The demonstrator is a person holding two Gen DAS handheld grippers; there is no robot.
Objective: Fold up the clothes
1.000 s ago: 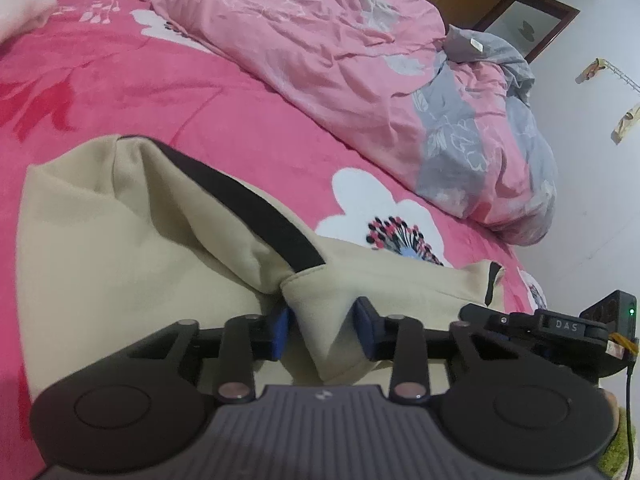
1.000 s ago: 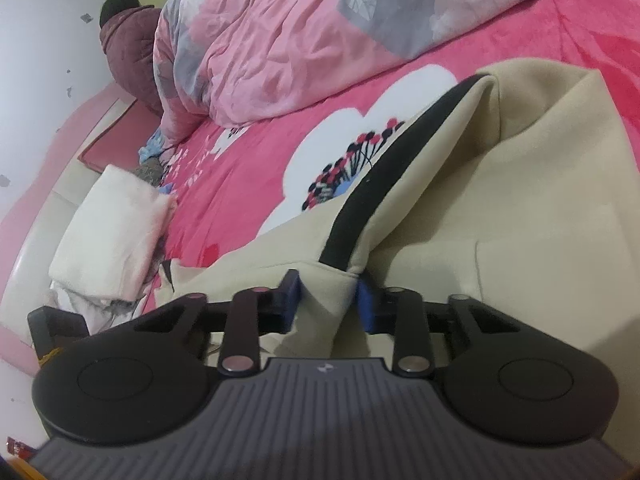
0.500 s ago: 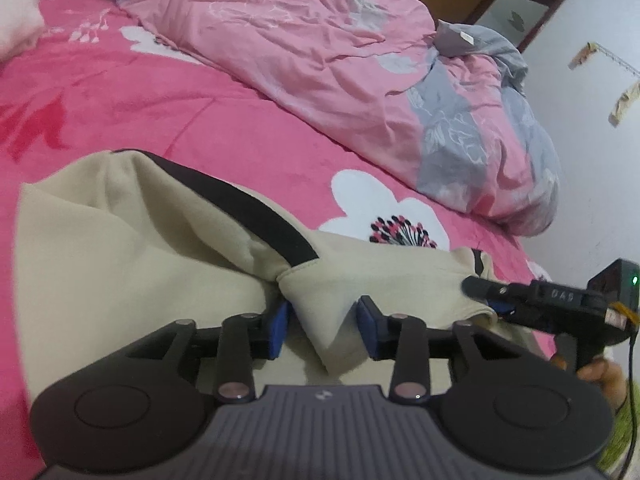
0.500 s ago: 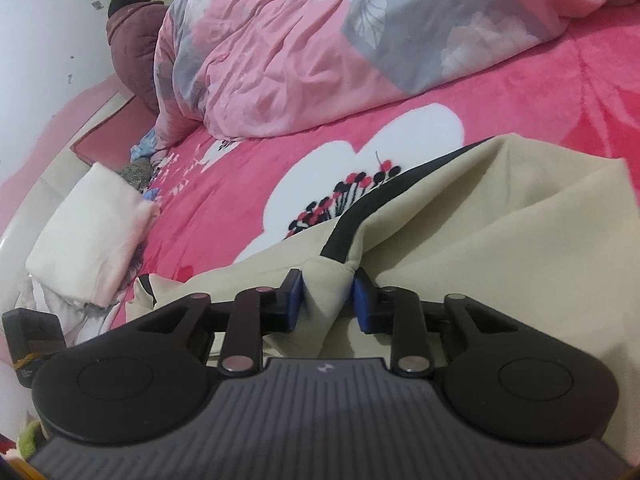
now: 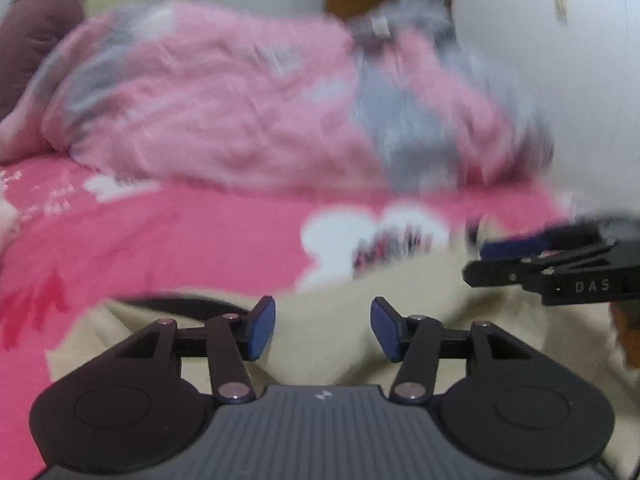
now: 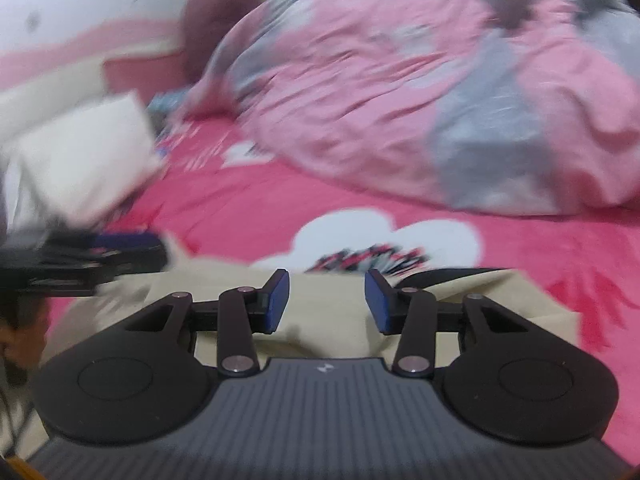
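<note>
Jaws on both grippers now stand apart with nothing between them, where half a second ago each pinched a fold of the beige, soft-fabric garment with a black band (image 5: pixel 332 344). The left gripper (image 5: pixel 323 328) and the right gripper (image 6: pixel 326 304) hover just above the cloth, side by side, each showing at the edge of the other's view. The garment lies dropped on the bright pink floral bed blanket (image 5: pixel 168 240), its black band (image 6: pixel 448 274) peeking out at the far edge. Both views are blurred, so the grippers seem to be moving. Judging by this, a fold has just been laid down and let go; how neat it lies cannot be told. Beyond sit a crumpled pink-and-grey duvet (image 6: pixel 400 100) and a white folded cloth (image 6: pixel 84 160).
</note>
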